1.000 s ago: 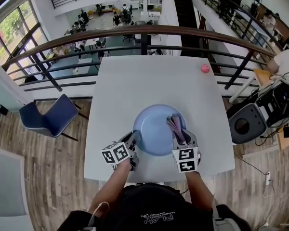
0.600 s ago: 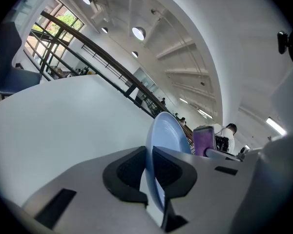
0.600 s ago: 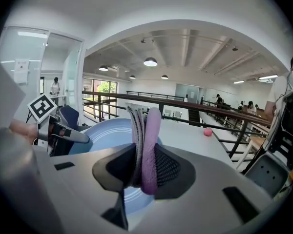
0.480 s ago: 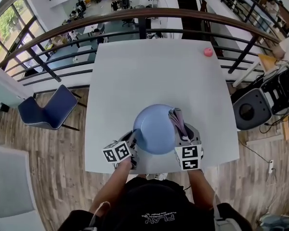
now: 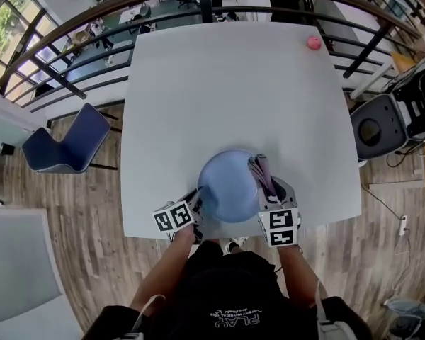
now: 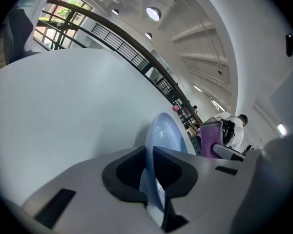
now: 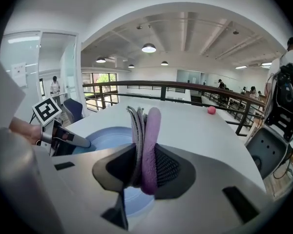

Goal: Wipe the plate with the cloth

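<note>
The left tongs clamped the lower-left rim of the blue plate, jaws just eased slightly, low on the surface. The right tongs pinched the folded cloth, lengthwise up-frame over the plate's right edge, its face lying immediately leftward.

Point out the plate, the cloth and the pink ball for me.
plate [image 5: 228, 185], head view, middle of its blue face.
cloth [image 7: 151, 130], right gripper view, upper part of the purple fold.
pink ball [image 5: 313, 42], head view, its middle.
</note>
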A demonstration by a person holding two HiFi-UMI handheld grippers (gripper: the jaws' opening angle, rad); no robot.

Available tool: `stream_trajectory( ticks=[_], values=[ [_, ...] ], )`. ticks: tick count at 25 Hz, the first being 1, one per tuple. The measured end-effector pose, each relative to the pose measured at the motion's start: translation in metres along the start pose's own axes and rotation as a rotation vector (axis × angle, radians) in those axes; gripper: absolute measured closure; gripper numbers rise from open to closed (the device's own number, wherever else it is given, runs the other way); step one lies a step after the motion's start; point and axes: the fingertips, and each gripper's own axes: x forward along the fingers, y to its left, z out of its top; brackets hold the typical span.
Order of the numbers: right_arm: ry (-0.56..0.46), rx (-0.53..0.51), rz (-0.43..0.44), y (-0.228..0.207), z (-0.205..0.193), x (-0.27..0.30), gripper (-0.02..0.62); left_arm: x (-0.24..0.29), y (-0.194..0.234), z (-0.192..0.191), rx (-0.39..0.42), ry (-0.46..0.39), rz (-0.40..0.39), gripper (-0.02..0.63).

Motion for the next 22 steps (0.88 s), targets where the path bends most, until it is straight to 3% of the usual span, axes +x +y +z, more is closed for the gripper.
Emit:
stream_trajectory(
  ticks=[11, 17, 20, 22],
  values=[
    [0.057, 0.036, 0.010, -0.002, -0.027, 0.008, 0.491, 0.014, 0.025, -0.016, -0.061, 0.038, 0.063, 0.561],
    [0.078, 0.047, 0.041, 0.002, -0.030, 0.009, 0.491, 0.018, 0.022, -0.016, -0.041, 0.037, 0.081, 0.559],
    [0.083, 0.044, 0.044, 0.002, -0.040, 0.003, 0.489, 0.016, 0.017, -0.025, -0.011, 0.030, 0.098, 0.464],
    [0.079, 0.044, 0.041, 0.002, -0.043, -0.001, 0.489, 0.012, 0.017, -0.026, 0.027, 0.014, 0.127, 0.442]
  ],
)
